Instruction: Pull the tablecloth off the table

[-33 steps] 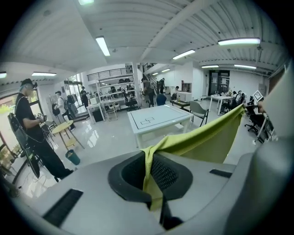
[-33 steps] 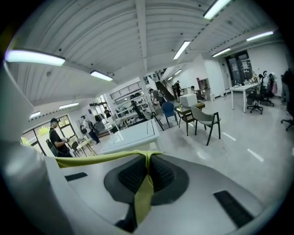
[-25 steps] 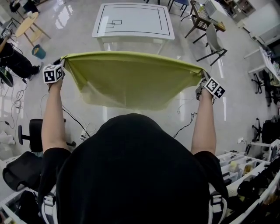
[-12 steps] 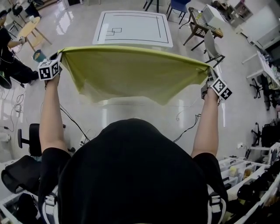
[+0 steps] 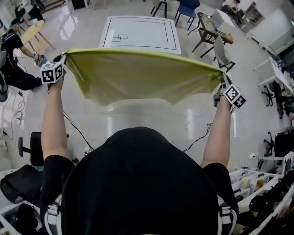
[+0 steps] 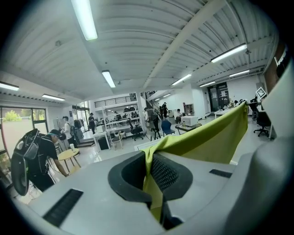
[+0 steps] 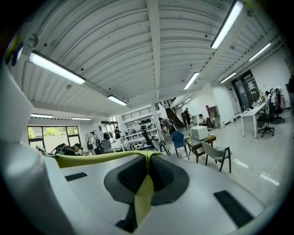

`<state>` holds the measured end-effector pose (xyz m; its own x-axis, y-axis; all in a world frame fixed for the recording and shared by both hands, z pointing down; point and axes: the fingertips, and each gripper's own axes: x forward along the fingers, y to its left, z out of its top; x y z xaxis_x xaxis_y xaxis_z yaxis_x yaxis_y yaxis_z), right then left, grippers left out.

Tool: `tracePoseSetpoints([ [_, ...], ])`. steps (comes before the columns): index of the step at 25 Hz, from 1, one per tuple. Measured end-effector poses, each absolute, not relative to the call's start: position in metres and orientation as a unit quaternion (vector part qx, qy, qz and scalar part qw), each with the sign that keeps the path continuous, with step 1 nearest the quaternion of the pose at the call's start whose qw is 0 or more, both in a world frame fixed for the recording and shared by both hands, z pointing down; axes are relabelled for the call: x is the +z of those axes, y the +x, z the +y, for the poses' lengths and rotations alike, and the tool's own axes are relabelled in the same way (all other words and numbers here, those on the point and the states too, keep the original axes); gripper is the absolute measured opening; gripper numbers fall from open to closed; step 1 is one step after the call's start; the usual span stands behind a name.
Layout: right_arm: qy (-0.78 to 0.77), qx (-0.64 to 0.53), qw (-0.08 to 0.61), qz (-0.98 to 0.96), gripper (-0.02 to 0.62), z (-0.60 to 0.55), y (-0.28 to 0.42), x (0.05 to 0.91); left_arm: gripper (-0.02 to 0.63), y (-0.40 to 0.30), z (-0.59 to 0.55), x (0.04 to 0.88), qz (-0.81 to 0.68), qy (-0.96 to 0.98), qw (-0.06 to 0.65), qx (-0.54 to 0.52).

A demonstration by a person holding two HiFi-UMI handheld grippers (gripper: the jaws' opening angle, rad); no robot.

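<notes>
The yellow-green tablecloth [image 5: 142, 73] hangs clear of the white table [image 5: 140, 45], a corner pinched tight in each of left gripper [image 5: 63, 58] and right gripper [image 5: 222, 77]; next, probably, setting it aside.

I counted one tablecloth [image 5: 142, 73]; two grippers, a left gripper [image 5: 62, 59] and a right gripper [image 5: 223, 80]; two marker cubes [image 5: 51, 72], one on each; one white table [image 5: 140, 32] with black lines; one round wooden table [image 5: 28, 31]; three chairs I could tell apart near the white table, a blue chair [image 5: 189, 7], a dark-framed chair [image 5: 207, 27] and a grey chair [image 5: 222, 48]; one black office chair [image 5: 27, 149]; one other person [image 5: 14, 59] in black; further people were too small to count.
</notes>
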<state>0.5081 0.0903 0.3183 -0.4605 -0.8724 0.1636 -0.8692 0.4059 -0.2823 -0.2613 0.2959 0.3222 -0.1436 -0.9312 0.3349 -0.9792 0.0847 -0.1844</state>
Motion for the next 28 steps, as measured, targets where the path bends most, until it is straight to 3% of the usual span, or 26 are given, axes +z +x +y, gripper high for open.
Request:
tracePoseSetpoints([
  [28,-0.524,-0.157,-0.018,0.837,0.02,0.1,0.498,0.328,0.025,-0.272,0.31,0.349,-0.731,0.651,0.087,0.186],
])
